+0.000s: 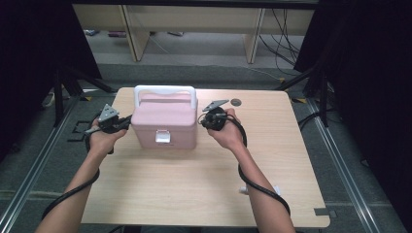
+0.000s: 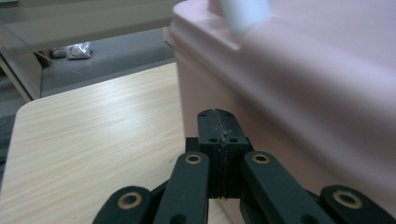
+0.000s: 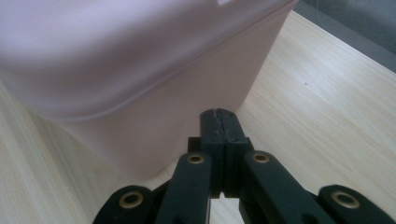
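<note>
A pink lidded box with a white handle and a white front latch stands on the wooden table. My left gripper is at the box's left side, jaws pressed together with nothing between them; its tips sit close against the pink wall. My right gripper is at the box's right side, also shut and empty, its tips near the lower part of the box's wall. Whether either tip touches the box is unclear.
A small dark round spot lies on the table behind my right hand. Black cables trail along both forearms. Wooden furniture legs and floor cables stand beyond the table's far edge, and dark curtains hang at both sides.
</note>
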`<action>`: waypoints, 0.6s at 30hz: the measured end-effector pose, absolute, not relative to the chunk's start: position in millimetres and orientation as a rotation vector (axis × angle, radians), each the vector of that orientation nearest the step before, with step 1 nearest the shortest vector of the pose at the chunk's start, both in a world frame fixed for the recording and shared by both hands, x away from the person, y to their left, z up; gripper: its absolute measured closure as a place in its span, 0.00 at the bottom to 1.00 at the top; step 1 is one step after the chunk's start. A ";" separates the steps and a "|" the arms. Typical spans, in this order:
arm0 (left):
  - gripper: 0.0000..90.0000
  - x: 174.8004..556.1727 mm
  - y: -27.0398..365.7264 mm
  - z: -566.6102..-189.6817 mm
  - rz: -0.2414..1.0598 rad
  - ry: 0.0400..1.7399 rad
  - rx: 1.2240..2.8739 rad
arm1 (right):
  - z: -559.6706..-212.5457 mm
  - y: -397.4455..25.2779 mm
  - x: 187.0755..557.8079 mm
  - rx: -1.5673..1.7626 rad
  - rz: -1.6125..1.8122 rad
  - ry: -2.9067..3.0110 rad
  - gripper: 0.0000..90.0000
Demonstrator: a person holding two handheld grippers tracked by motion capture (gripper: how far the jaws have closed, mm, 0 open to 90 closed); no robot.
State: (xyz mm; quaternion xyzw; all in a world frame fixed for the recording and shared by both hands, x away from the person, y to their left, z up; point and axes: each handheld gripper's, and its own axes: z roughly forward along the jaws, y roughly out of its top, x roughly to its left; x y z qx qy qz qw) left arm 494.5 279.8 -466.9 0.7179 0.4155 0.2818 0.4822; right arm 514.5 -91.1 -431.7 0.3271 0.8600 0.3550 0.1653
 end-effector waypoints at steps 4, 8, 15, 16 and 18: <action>1.00 494.7 274.8 -468.6 0.654 0.992 1.741 | -436.3 -88.1 519.2 0.857 1.018 2.432 1.00; 1.00 492.9 265.2 -467.5 0.650 0.971 1.758 | -436.3 -93.5 517.1 0.900 1.009 2.425 1.00; 1.00 481.4 220.4 -465.2 0.591 0.883 1.786 | -432.2 -137.3 501.7 0.925 0.973 2.447 1.00; 1.00 478.8 211.3 -464.9 0.579 0.875 1.789 | -430.9 -146.9 497.2 0.937 0.957 2.455 1.00; 1.00 474.8 194.3 -465.0 0.552 0.853 1.786 | -429.5 -167.5 488.5 0.957 0.944 2.454 1.00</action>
